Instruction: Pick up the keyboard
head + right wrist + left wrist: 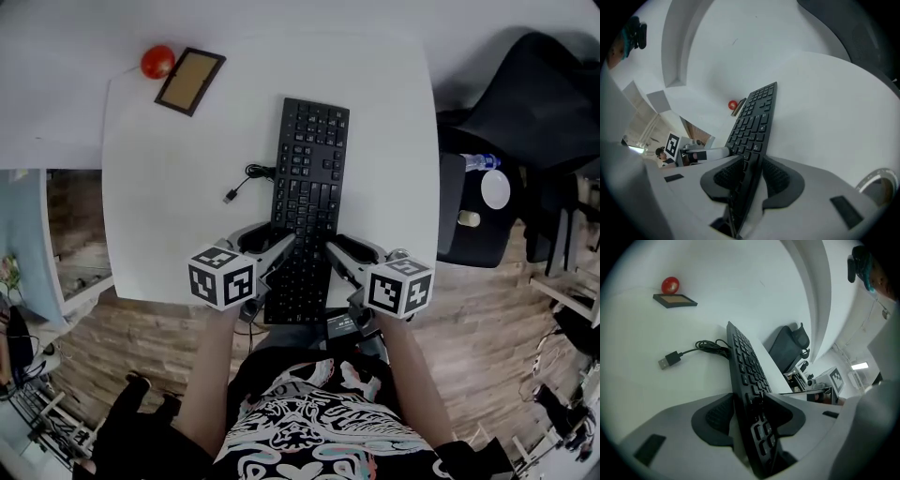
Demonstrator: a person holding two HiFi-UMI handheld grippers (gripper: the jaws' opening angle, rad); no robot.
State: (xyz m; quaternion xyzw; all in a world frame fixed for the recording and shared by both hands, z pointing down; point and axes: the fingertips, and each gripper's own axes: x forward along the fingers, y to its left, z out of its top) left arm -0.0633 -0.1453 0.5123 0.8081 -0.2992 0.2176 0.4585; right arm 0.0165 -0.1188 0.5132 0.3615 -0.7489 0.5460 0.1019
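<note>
A black keyboard (305, 187) lies lengthwise on the white table (169, 187), its near end just past the table's front edge. My left gripper (272, 251) is at the keyboard's left side near that end, and my right gripper (342, 255) is at its right side. In the left gripper view the keyboard's (747, 366) edge stands between the spread jaws of the left gripper (747, 416), with a gap at one pad. In the right gripper view the keyboard (757, 117) runs between the right gripper's (750, 180) jaws, which sit close on both sides without clearly pressing.
The keyboard's USB cable (246, 180) lies loose to its left. A red tomato (157, 61) and a small framed cork board (190, 81) sit at the far left corner. A black chair (534, 112) and a dark side table (478, 234) stand to the right.
</note>
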